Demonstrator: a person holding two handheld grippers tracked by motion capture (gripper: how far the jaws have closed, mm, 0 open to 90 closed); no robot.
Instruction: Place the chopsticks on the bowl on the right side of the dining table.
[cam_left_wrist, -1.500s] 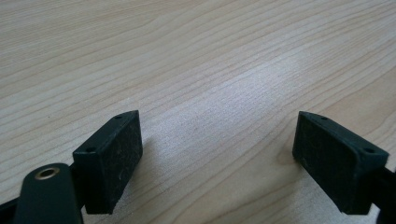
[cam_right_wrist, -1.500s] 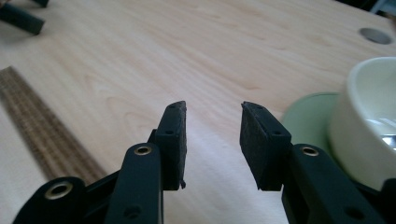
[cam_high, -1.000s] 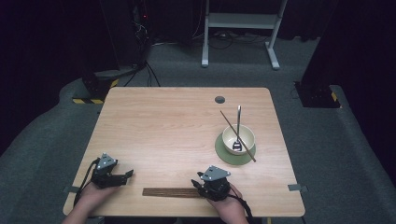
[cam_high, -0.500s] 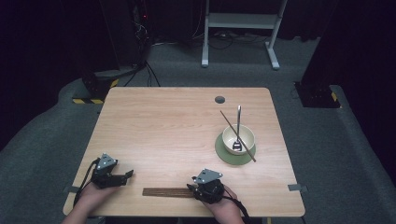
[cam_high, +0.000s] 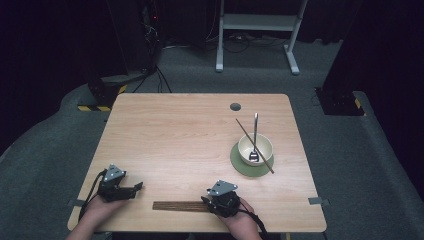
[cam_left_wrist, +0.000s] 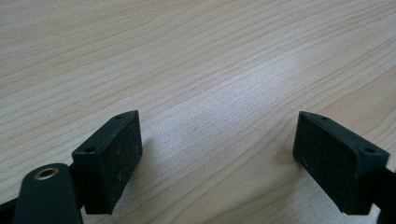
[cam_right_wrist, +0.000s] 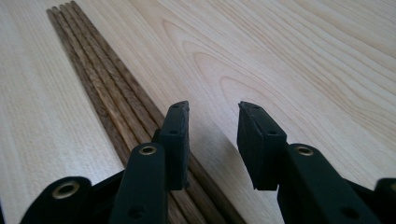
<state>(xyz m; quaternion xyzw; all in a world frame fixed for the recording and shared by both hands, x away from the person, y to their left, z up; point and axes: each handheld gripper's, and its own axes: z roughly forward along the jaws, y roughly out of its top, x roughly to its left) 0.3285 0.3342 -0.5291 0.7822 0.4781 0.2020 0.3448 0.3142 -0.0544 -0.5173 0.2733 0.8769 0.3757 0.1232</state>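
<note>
Dark, grainy wooden chopsticks (cam_right_wrist: 107, 88) lie on a pale, matt wood-grain table (cam_high: 180, 130); jaws matt black.

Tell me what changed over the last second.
The right gripper edged left along the table's near edge, over the end of the chopstick bundle, and its jaws have just been closing slightly; nothing lies between them. The left gripper, bowl and spoon stayed put.

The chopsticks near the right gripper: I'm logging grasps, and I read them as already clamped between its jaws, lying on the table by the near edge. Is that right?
Not clamped. In the right gripper view the chopsticks lie on the table beside the right gripper, outside its left jaw, with bare wood in the gap. They do lie by the near edge.
</note>
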